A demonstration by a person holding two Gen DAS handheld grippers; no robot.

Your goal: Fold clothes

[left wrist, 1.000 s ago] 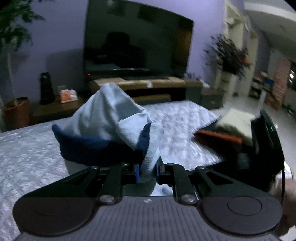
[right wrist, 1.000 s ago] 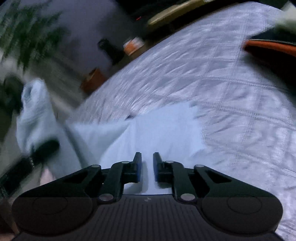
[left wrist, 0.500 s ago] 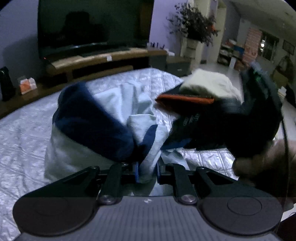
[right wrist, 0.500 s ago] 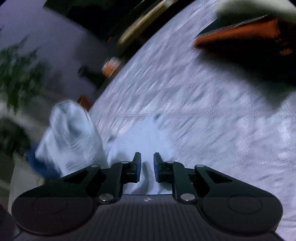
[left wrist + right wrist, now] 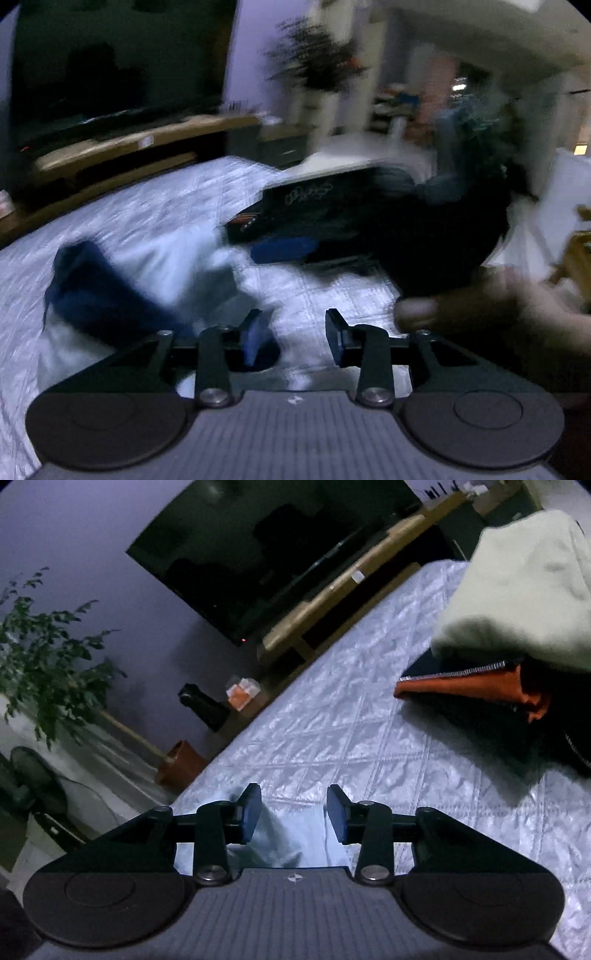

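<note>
**Light blue garment lies loose on the quilt, both your grippers spread wide**

The light blue garment with its navy trim sits bunched on the silver quilted bedspread, ahead and to the left of your left gripper. That gripper's jaws stand wide apart and nothing is between them; only bedspread shows in the gap. The left wrist view is heavily blurred, so the garment's folds cannot be made out.

Your right gripper is spread just as wide. A corner of the same light blue cloth lies under and between its fingers, but the pads are not touching it.

To the right of the garment sits a stack of folded clothes: a dark piece with an orange lining and a zipper, and a cream-coloured one on top of it. In the left wrist view your right hand and the dark body of the gripper it holds fill the right side, in front of that stack.

Beyond the bed are a dark television on a wooden stand, a potted plant and a floor fan.
</note>
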